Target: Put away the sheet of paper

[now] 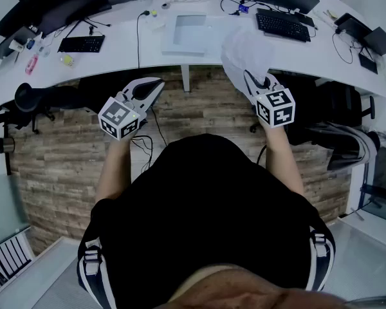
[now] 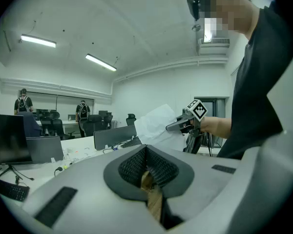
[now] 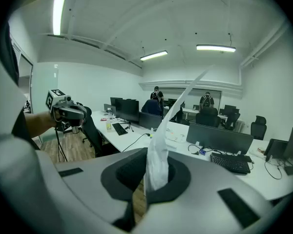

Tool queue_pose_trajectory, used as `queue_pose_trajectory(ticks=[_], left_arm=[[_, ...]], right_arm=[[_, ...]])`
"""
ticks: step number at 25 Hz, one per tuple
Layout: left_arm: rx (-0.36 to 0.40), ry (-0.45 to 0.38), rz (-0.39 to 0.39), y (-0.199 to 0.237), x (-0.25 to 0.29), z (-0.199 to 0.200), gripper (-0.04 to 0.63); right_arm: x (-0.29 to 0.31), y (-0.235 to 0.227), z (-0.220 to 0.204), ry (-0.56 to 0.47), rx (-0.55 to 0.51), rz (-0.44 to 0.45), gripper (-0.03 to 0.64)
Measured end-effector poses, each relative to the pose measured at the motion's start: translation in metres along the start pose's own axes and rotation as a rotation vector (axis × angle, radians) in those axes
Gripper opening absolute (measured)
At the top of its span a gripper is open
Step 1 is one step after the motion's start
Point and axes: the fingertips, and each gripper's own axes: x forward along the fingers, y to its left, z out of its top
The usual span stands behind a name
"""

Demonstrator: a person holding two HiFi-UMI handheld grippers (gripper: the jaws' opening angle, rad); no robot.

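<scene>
The white sheet of paper [image 1: 240,51] hangs in the air over the desk's front edge, with my right gripper [image 1: 252,80] shut on its lower edge. In the right gripper view the sheet [image 3: 159,152] rises edge-on from between the closed pads. My left gripper [image 1: 156,86] is held out over the wooden floor to the left, well apart from the sheet, its jaws closed with nothing between them. The left gripper view shows the sheet [image 2: 155,123] and the right gripper [image 2: 177,126] off to the right.
A long white desk [image 1: 122,40] curves across the back, carrying a shallow grey tray [image 1: 190,31], two keyboards [image 1: 283,26] [image 1: 82,43], monitors and cables. Office chairs stand at the left [image 1: 38,98] and right [image 1: 338,131]. People stand far off in the room.
</scene>
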Motion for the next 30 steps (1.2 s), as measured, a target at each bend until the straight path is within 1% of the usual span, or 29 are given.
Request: queue_pose_trajectory(ticks=[8, 13, 20, 23, 30], left_arm=[[0.006, -0.009, -0.02, 0.006, -0.006, 0.006, 0.021], [0.006, -0.024, -0.025, 0.009, -0.006, 0.009, 0.021], [-0.001, -0.023, -0.007, 0.016, -0.01, 0.009, 0.021], [-0.022, -0.032, -0.01, 0.018, -0.011, 0.008, 0.021], [-0.04, -0.029, -0.013, 0.024, -0.005, 0.01, 0.021]], right_arm=[[0.001, 0.005, 0.002, 0.017, 0.006, -0.011, 0.015], [0.001, 0.003, 0.002, 0.005, 0.028, -0.033, 0.015], [0.008, 0.005, 0.002, 0.004, 0.037, -0.044, 0.015], [0.011, 0.004, 0.0, 0.006, 0.059, -0.035, 0.015], [0.023, -0.006, -0.004, 0.009, 0.101, -0.027, 0.015]])
